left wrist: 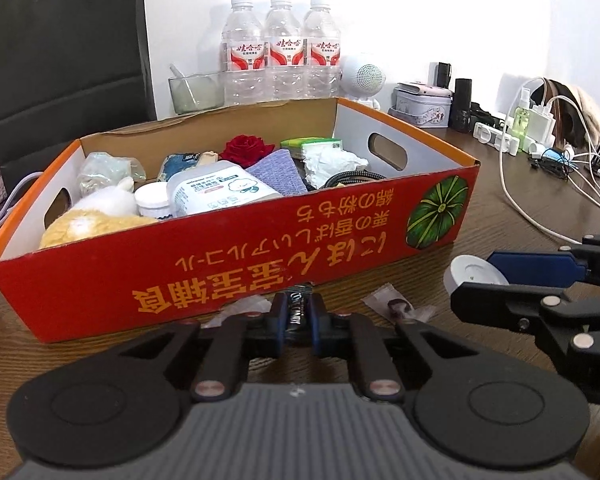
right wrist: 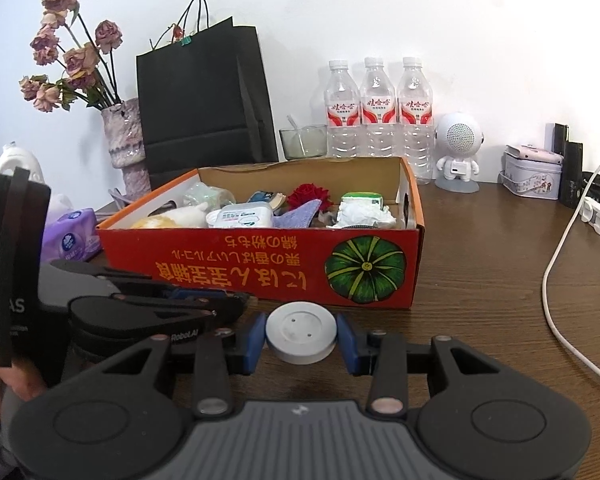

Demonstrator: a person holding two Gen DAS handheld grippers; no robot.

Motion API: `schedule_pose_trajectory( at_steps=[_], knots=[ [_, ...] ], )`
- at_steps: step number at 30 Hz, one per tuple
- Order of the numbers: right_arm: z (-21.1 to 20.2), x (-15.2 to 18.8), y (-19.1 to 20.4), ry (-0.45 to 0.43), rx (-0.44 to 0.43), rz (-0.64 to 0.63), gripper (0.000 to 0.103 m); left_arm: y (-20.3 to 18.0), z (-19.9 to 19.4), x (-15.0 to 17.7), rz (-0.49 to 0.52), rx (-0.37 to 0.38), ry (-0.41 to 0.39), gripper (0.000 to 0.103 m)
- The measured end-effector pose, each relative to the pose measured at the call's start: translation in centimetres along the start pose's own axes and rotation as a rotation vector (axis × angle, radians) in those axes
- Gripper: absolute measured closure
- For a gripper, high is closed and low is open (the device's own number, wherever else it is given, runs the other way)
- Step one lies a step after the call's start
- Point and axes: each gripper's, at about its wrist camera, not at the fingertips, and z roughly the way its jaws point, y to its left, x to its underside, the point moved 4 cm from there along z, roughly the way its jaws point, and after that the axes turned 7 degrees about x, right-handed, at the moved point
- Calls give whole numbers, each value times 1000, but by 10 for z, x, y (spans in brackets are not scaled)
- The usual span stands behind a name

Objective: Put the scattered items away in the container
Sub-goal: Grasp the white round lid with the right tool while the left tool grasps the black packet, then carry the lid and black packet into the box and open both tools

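Observation:
A red and orange cardboard box (left wrist: 236, 256) (right wrist: 260, 264) holds several items: plush toy, wipes pack, jar, red rose, cloth, tissues, cable. My left gripper (left wrist: 297, 322) is shut on a dark candy wrapper (left wrist: 296, 312) just in front of the box's front wall. My right gripper (right wrist: 301, 340) is shut on a white round puck (right wrist: 301, 334), low over the table before the box; the puck also shows in the left wrist view (left wrist: 474, 276). A small clear wrapper (left wrist: 398, 306) lies on the table between the grippers.
Three water bottles (right wrist: 378, 112), a glass cup (right wrist: 303, 142), a black paper bag (right wrist: 206, 100) and a vase of dried flowers (right wrist: 126, 140) stand behind the box. A white robot speaker (right wrist: 458, 152), a tin (right wrist: 534, 176), chargers and white cables (right wrist: 556, 264) are at right. A purple tissue pack (right wrist: 72, 240) lies left.

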Motion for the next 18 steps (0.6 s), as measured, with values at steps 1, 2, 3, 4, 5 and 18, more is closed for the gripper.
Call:
schedule_pose_trajectory(
  at_steps=[1,2,3,4,5,18],
  knots=[
    [-1,0,0,-5,-3,0,65,0,0,0,1,1,0,91],
    [-1,0,1,-8,-5,-1,65,0,0,0,2,2,0,91],
    [0,0,1,-8,-4,-2,65,0,0,0,5,2,1,91],
    [0,1,0,-7,-2,-3,65,-1,-1,0,7,3,2,91],
    [1,1,0,-5,1,-3,65,-1,-1,0,7,4,2,91],
    [2,1,-2,-14,-1,11,65,-7,-30,-2,13,-8,-40,94]
  ],
)
